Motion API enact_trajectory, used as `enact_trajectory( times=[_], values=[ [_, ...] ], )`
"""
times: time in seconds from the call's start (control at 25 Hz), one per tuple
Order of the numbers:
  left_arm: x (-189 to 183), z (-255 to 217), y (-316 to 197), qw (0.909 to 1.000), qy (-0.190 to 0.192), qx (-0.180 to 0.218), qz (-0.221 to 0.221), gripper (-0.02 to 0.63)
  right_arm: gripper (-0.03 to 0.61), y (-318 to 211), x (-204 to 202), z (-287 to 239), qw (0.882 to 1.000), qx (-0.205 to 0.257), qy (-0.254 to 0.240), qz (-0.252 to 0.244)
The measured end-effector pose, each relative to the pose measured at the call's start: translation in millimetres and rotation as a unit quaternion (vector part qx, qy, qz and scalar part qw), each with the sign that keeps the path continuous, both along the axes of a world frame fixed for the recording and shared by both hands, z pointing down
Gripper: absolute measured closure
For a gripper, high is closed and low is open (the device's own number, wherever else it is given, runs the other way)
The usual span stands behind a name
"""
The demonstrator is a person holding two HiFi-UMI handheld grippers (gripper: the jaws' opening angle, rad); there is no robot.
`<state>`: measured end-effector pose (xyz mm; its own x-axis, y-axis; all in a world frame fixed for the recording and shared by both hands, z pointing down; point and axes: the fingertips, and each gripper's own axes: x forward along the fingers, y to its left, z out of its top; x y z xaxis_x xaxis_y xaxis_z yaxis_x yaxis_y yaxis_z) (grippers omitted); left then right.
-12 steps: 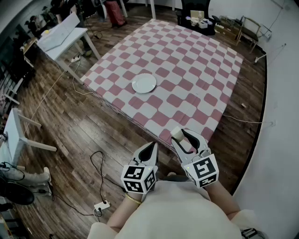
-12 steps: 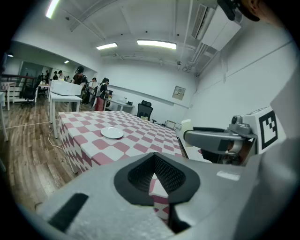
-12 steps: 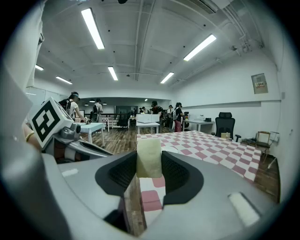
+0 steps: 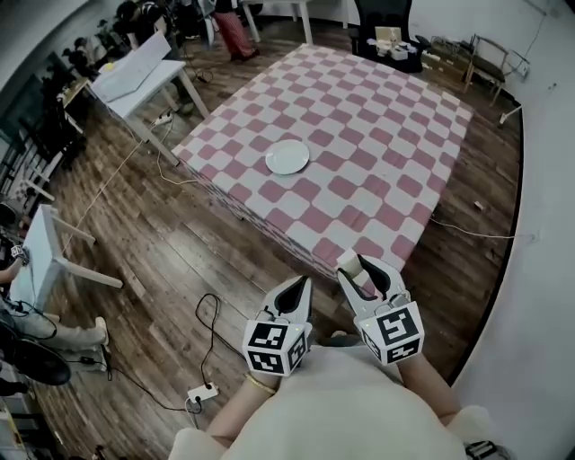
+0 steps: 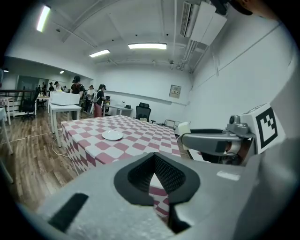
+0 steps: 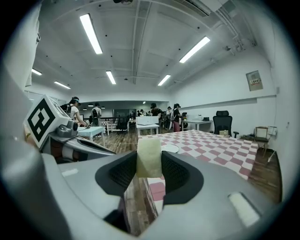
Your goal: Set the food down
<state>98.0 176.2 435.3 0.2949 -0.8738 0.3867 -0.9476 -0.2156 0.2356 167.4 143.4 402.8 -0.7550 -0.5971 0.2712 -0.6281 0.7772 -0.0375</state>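
Clamping a pale food block, right gripper has the white plate well ahead, nearly in line with its jaws; left gripper closed, empty.

A power strip lay on the wooden floor, left of the left tongs. A white desk stood far beyond.

Can see only the upper part of the food clamped in the right tool; lose its lower end behind the tool's grey body. Cannot tell what the small pale items on the dark chair beyond the worktop are. Past the worktop's far-left corner, make out only legs, cut at the top edge. Left of the worktop, catch just part of a white side table, clipped by the frame.
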Motion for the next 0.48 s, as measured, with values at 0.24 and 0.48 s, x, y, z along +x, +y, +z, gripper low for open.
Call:
enact_trajectory(
  times=[0.24,0.48],
  values=[
    [-1.6,-6.6,-6.1,0.9999,0.004,0.015,-0.005,0.614,0.41,3.1,-1.4,-2.1,1.0,0.005,0.006,-0.015],
    [3.0,-8.1,-8.8,0.9996,0.012,0.022,-0.011,0.614,0.41,3.8,-3.4,-7.1,0.999,0.018,0.009,-0.036]
  ],
)
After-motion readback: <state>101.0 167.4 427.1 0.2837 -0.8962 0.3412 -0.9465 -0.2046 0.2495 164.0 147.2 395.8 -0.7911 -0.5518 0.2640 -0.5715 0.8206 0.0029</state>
